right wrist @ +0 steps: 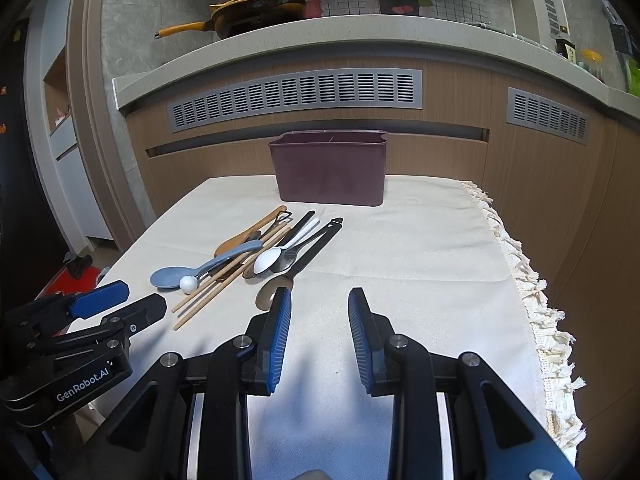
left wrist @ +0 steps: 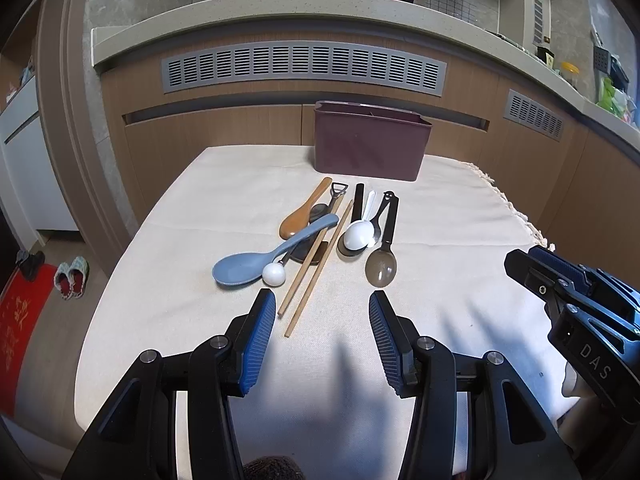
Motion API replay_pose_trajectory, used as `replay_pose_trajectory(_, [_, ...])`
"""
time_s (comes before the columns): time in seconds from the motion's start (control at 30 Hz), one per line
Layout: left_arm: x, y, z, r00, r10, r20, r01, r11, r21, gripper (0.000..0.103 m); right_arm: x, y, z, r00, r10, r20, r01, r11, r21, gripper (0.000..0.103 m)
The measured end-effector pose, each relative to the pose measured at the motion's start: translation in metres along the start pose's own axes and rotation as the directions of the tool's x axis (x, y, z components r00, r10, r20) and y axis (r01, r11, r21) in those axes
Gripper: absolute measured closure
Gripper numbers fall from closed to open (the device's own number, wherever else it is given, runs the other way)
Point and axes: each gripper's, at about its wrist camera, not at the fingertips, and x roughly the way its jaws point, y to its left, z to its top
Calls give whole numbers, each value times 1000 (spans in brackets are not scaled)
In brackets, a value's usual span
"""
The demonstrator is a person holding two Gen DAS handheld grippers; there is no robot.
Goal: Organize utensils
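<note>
Both your grippers are hanging over the near end of the cloth-covered table with nothing in them: your left gripper has its blue-padded fingers spread wide, and your right gripper is parted too, just a bit narrower. The utensils sit in one loose pile mid-table, ahead of your left gripper. You've got a blue rice paddle with a white ball-ended tool touching its bowl, and a brown wooden spoon behind that. A pair of wooden chopsticks runs diagonally toward you. There's also a white plastic spoon lying over darker spoons, plus a translucent brown spoon with a black handle on the right edge, its bowl just past your right gripper's left fingertip in the right wrist view. The maroon utensil holder stands upright at the far edge, apart from the pile.
</note>
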Motion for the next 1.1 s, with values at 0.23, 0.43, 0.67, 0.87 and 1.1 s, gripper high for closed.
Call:
replay_pose_trajectory(0.23, [0,0,0,1000,0,-1,0,1000,-2,53,0,1,0,1000,3,-6,-3,1000,-1,75])
replay_pose_trajectory(0.43, [0,0,0,1000,0,-2,0,1000,-1,53,0,1,0,1000,2,-8,-2,1000,-1,75])
replay_pose_trajectory(0.67, [1,0,0,1000,0,-2,0,1000,-2,53,2,2,-1,1000,4,-15,-4,1000,2,75])
replay_pose_trajectory(0.87, [1,1,-2,1000,-1,-2,1,1000,0,53,3,1,-1,1000,4,-15,-4,1000,4,75])
replay_pose_trajectory(1.1, [10,3,-3,1000,-2,-17,2,1000,-3,53,8,-1,-1,1000,-3,-22,3,1000,6,75])
